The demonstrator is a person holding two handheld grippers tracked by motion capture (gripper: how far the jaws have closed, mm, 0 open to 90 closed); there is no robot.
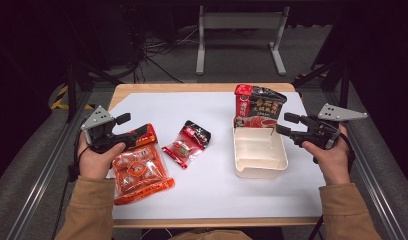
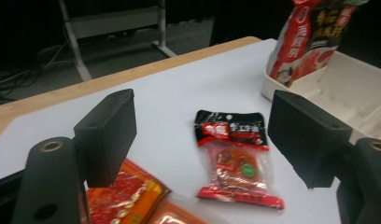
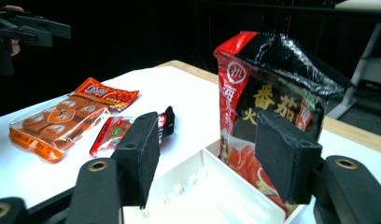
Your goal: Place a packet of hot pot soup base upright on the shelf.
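With my left gripper gaping empty over the small red-and-black sauce sachet lying flat mid-table, I should drop low and pinch one crimped edge. My right gripper, also apart, hovers over the cream plastic tray; its view shows the tall tomato-soup pouch leaning inside.

Your table shows a pale wood edge, smooth and matt; a white matt sheet, paper-like, covers its top. The tray near the right edge looks like cream plastic, smooth with a dull sheen. The tall pouch standing in the tray's far end is crinkled glossy film, red and black, catching highlights. The small sachet at mid-table is glossy film with a clear window. The orange multipack by the left edge is shiny clear wrap. Your left claw and right claw carry matt black pads, faintly rough, on black plastic-looking arms; each has a grey metal-looking plate.
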